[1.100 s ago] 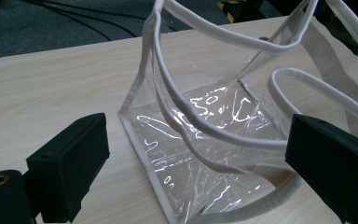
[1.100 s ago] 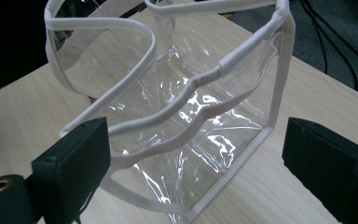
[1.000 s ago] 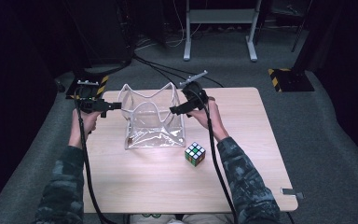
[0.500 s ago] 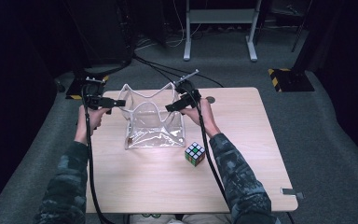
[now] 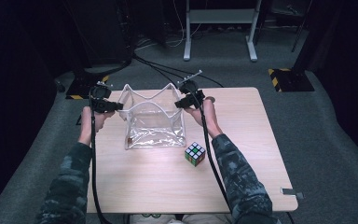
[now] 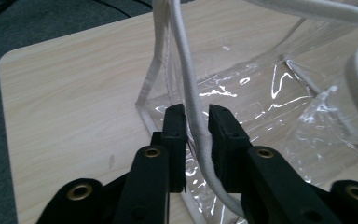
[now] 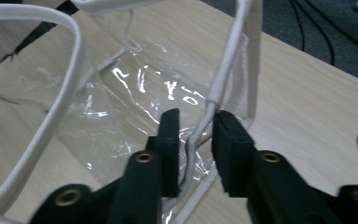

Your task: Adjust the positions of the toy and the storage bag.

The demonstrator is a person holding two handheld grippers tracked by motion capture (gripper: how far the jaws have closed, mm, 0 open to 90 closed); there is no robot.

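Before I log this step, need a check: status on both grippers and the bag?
Left gripper shut on bag rim cord, jaws just closed. Right gripper shut on the opposite rim, just closed too. Bag upright, mouth open. Cube beside it, not in the way.

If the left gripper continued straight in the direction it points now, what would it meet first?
Probably the clear bag: the left gripper already has the bag's white rim cord between its jaws, and the clear wall lies just behind; depth is uncertain.
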